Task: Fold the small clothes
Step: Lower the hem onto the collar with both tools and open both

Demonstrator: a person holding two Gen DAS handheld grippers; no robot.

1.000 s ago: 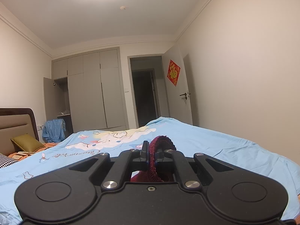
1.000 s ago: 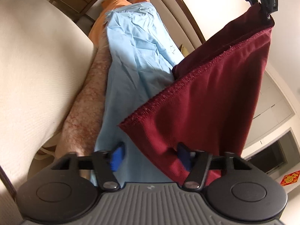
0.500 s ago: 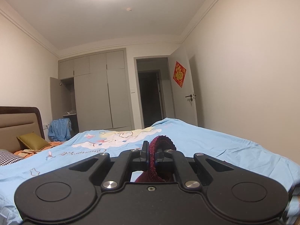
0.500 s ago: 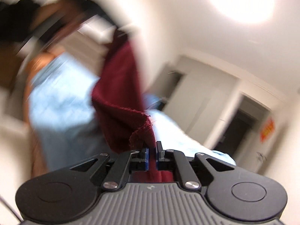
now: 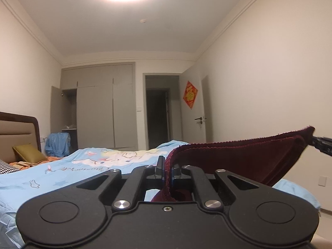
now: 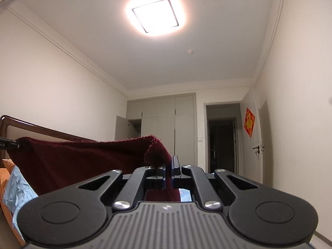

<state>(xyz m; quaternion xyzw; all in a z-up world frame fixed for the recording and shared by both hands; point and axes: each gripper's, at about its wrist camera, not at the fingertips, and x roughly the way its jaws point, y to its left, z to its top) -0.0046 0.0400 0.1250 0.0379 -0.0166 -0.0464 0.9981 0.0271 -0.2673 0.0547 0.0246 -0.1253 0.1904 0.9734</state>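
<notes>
maroon cloth (image 5: 238, 157) now stretched between both grippers.

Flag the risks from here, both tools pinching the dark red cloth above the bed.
1. The left tool and right tool each grip only an edge of the cloth; a tug could slip a corner free.
2. The cloth sags between them, so it may land creased on the bed.
3. Both cameras point at the ceiling light and far wall, so the landing spot is poorly seen.

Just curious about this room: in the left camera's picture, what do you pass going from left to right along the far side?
Headboard → green pillow → blue cloth → wardrobe → doorway → red decoration → door handle → maroon cloth.
</notes>
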